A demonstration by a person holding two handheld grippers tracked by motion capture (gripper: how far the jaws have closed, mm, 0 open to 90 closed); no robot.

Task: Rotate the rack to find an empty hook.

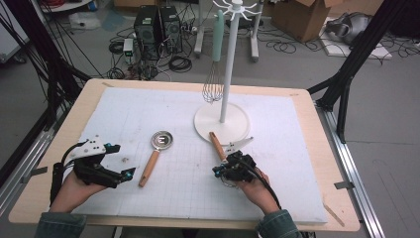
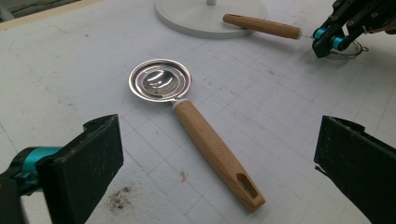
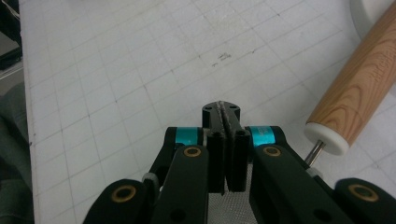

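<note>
A round metal scoop with a wooden handle lies on the white mat, just ahead of my left gripper. That gripper stands open, its jaws wide apart and touching nothing. A second wooden handle leans on the white stand's base, and its thin metal rod runs under my right gripper. The right gripper's pads are pressed together. Fine wire mesh shows beneath it. Whether the pads pinch the mesh's rim is hidden.
A white stand rises from its round base at the mat's far middle, with a teal-handled whisk hanging from it. A small metal piece lies beside the base. Computers, cables and boxes sit on the floor beyond the table.
</note>
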